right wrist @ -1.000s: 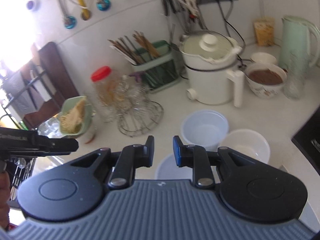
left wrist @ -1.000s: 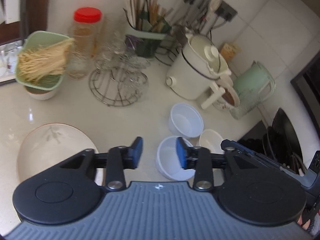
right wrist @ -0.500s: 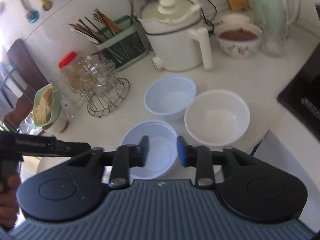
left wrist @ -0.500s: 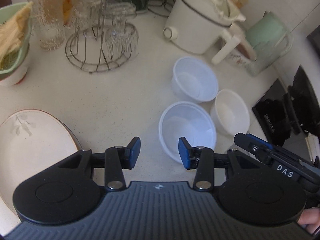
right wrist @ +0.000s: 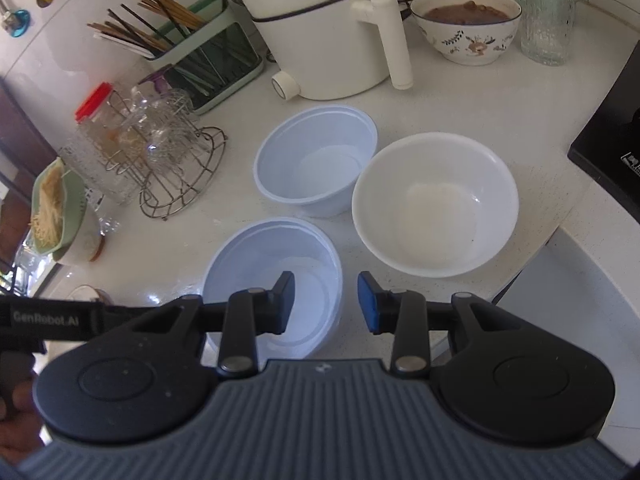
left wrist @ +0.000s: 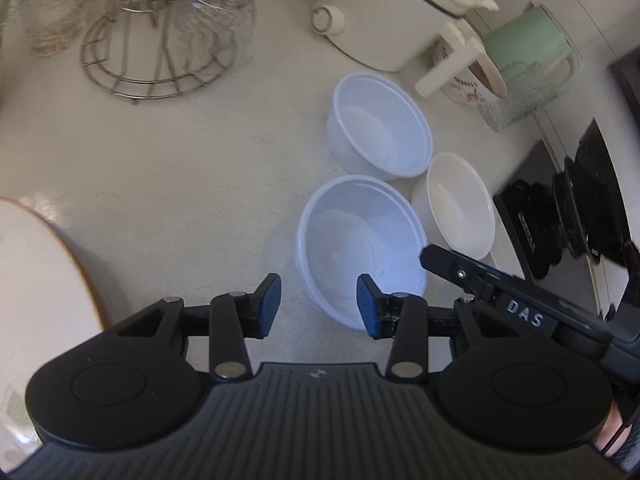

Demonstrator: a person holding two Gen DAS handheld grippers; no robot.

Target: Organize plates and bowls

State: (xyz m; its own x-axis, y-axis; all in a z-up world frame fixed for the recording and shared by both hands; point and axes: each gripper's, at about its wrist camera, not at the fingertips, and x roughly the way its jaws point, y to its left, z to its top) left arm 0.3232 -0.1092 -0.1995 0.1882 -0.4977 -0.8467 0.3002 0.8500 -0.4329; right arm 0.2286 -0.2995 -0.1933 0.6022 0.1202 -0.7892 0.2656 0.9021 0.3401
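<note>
With the near translucent bowl point(right wrist: 276, 280) on the bench point(right wrist: 460, 120) beside the white bowl point(right wrist: 434, 204), straddle its rim squarely: the right hand-held gripper point(right wrist: 325, 302) is closing, empty; the left hand-held gripper point(left wrist: 318, 306) stands open, empty.

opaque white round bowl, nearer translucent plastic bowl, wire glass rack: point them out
opaque white round bowl point(right wrist: 436, 204): right wrist view, inner base.
nearer translucent plastic bowl point(right wrist: 264, 264): right wrist view, inner wall.
wire glass rack point(left wrist: 160, 72): left wrist view, base ring.
</note>
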